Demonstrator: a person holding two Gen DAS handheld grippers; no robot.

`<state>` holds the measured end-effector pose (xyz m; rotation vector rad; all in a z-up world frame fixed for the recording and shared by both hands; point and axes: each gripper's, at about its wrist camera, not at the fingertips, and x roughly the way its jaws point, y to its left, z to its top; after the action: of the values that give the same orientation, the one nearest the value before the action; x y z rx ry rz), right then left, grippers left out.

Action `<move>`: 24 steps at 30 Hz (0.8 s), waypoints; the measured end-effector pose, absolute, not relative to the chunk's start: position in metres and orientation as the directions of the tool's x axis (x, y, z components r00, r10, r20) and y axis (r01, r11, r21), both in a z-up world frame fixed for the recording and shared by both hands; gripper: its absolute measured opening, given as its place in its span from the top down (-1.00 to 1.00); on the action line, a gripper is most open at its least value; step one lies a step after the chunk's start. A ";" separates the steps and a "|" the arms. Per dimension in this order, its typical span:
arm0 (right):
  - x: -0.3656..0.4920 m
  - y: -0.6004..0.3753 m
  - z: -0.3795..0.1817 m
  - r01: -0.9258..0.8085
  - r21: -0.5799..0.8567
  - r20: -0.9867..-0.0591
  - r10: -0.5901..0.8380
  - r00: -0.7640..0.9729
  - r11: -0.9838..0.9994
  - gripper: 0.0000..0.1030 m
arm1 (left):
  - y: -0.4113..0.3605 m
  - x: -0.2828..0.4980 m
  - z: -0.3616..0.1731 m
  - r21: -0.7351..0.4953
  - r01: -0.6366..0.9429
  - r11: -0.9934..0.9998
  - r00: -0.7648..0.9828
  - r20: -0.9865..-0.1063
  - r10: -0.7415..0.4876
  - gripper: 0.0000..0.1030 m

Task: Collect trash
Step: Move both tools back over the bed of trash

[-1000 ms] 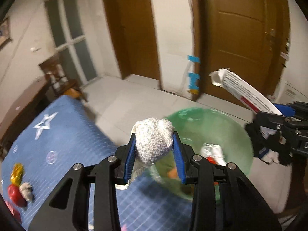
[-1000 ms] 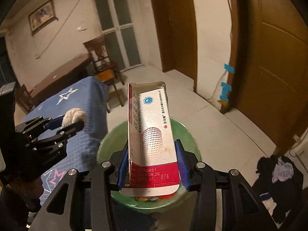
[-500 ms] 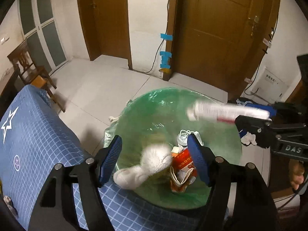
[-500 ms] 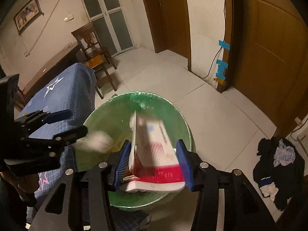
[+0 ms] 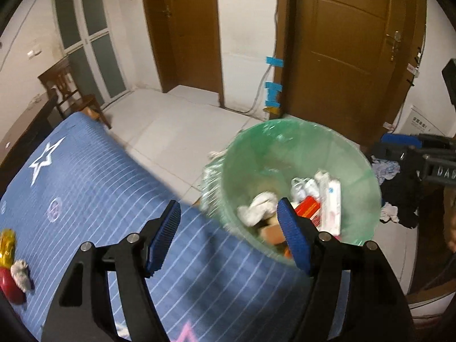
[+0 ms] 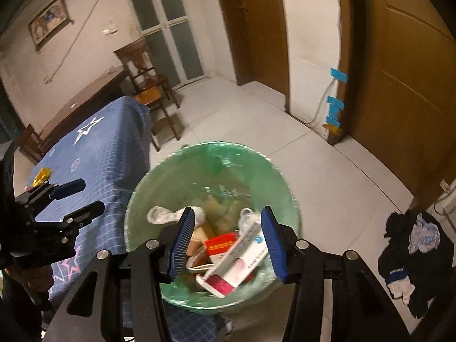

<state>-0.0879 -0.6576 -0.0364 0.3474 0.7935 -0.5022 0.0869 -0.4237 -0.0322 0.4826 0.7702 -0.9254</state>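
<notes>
A bin with a green liner (image 5: pixel 299 148) (image 6: pixel 199 154) stands on the floor beside the blue table. Inside lie a crumpled white wad (image 5: pixel 256 208) (image 6: pixel 162 215), a white and red carton (image 5: pixel 330 199) (image 6: pixel 239 259) and other scraps. My left gripper (image 5: pixel 229 213) is open over the table's edge and the bin's near rim, with nothing between its pads. My right gripper (image 6: pixel 228 213) hangs open over the bin, and the carton lies loose below it. The left gripper (image 6: pixel 82 198) also shows at the left of the right wrist view.
The blue star-patterned tablecloth (image 5: pixel 85 185) holds red and gold items (image 5: pixel 8 273) and a small white wad (image 5: pixel 20 273) at its left end. A wooden chair (image 6: pixel 145 79) stands behind the table. Dark clothes (image 6: pixel 413 256) lie on the floor right of the bin.
The left jaws opened and the white wad fell into the bin. The right jaws widened and the carton dropped in too. Both grippers sank toward the bin.
</notes>
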 end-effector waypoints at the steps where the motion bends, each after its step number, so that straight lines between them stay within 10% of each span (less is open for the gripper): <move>1: -0.083 -0.650 -0.036 0.534 0.105 -0.743 -0.291 0.603 0.839 0.03 | -0.416 0.088 -0.032 0.045 0.842 0.537 0.375 -0.764 -0.524 -0.31; 24: 0.123 -0.427 -0.042 0.071 0.161 -0.710 0.065 0.701 0.984 0.02 | -0.123 0.136 -0.018 0.017 0.498 0.867 0.616 -0.710 -0.339 -0.43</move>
<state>0.1228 -0.4273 -0.0417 0.1812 0.7953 -0.0033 0.1361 -0.1234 -0.0177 0.2216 0.7675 -0.4864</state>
